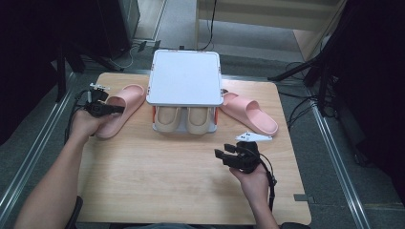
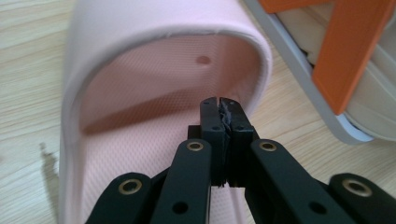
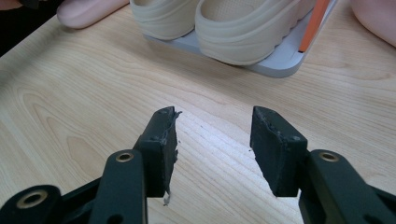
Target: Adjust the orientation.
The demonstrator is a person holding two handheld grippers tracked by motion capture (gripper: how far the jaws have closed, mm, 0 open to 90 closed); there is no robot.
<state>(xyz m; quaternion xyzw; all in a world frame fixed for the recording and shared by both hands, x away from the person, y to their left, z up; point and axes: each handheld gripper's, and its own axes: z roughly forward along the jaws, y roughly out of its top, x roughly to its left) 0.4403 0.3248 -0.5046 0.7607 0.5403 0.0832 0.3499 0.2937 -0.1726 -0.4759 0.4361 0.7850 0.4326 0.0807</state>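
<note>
A pink slipper lies at the table's left, toe toward the far side. My left gripper hangs over its heel end, pointing into the strap opening. In the left gripper view its jaws are pressed together with nothing between them, just above the textured footbed of that slipper. A second pink slipper lies right of the rack. My right gripper hovers over bare wood near the front, and its jaws stand apart and empty.
A white rack with orange posts stands at the back centre. Two beige slippers sit side by side on its lower shelf. The wooden table ends close behind the hands.
</note>
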